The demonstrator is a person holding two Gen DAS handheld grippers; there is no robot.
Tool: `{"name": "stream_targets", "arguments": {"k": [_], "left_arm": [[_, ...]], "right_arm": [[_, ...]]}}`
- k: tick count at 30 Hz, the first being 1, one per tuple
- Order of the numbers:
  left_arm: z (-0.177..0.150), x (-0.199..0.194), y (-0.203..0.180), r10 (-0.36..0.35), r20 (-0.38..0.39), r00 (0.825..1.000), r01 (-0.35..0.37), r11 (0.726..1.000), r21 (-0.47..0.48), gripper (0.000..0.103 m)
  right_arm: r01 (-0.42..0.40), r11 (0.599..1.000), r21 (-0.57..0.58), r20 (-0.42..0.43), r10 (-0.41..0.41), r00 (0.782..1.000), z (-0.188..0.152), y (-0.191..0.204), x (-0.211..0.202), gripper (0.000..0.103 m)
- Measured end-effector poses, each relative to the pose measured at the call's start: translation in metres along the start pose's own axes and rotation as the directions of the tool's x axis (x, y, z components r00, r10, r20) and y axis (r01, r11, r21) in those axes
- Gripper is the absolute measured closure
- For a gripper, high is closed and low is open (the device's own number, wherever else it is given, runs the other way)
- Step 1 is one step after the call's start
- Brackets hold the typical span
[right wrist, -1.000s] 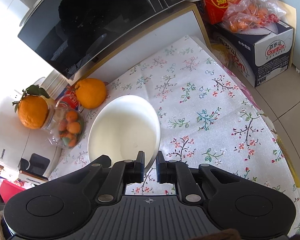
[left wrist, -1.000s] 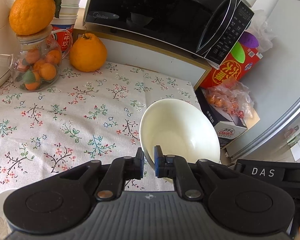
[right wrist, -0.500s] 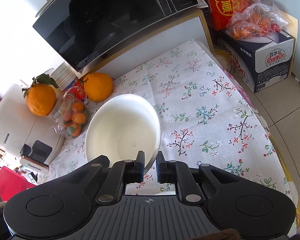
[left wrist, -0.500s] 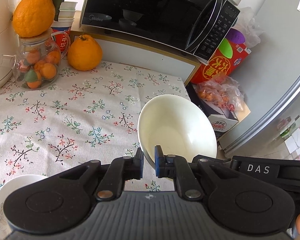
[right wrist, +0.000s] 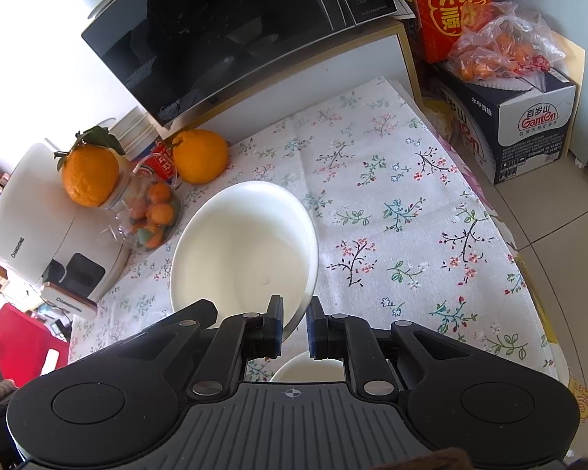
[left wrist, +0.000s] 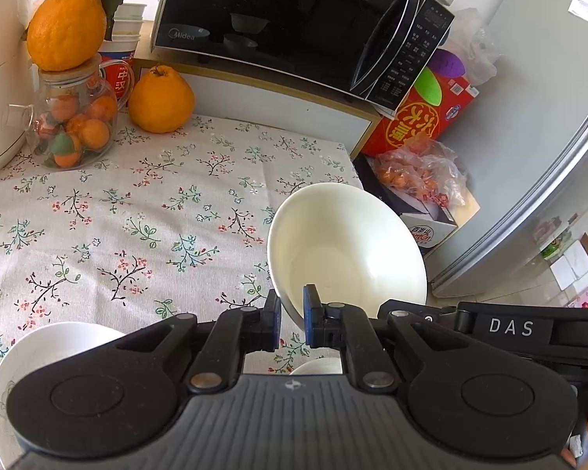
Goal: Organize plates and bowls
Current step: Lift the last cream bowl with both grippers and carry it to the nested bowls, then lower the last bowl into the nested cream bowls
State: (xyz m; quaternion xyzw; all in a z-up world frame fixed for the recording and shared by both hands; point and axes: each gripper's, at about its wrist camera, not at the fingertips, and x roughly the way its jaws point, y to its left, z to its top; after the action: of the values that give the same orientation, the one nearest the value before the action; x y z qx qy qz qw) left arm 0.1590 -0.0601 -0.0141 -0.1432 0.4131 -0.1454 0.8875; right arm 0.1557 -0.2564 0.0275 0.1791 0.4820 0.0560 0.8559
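We hold one white bowl in each gripper. The left gripper (left wrist: 292,315) pinches the near rim of its bowl (left wrist: 347,250), which is plain, glossy, empty and tilted, raised over the right edge of the flowered cloth (left wrist: 137,211). The right gripper (right wrist: 295,323) pinches the rim of the other bowl (right wrist: 245,254) in the same way; this one is also white, empty and tilted, raised above the cloth. Under each gripper we see part of another white dish on the table: one (left wrist: 55,346) at the lower left of the left view, and a small one (right wrist: 307,368) just below the right fingers. Farther back stands a glass jar (left wrist: 72,125) with small oranges inside and a big orange (left wrist: 67,33) on its lid. A second big orange (left wrist: 161,98) sits beside it, before the microwave (left wrist: 302,23). On the floor, a box (right wrist: 529,121) carries a bag of oranges (right wrist: 505,53).
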Motion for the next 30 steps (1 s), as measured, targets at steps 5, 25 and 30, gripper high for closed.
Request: {"name": "stream_targets", "arguments": {"k": [5,25,30], "left_arm": [[-0.006,-0.005,-0.002,-0.007,-0.009,1.0,0.007,1.0,0.0,0.093],[-0.045,-0.008,-0.014,0.002,-0.117,0.993,0.008,0.996,0.085,0.091],[-0.053,-0.002,-0.015,0.016,-0.152,0.988,0.001,0.994,0.109,0.091]], "right_arm": [[0.004,1.0,-0.029,-0.004,-0.005,1.0,-0.009,0.001,-0.007,0.089],[0.046,0.998,-0.034,-0.058,-0.048,0.997,-0.06,-0.017,-0.017,0.087],[0.064,0.998,-0.021,-0.088,-0.065,0.994,-0.066,-0.022,-0.012,0.086]]}}
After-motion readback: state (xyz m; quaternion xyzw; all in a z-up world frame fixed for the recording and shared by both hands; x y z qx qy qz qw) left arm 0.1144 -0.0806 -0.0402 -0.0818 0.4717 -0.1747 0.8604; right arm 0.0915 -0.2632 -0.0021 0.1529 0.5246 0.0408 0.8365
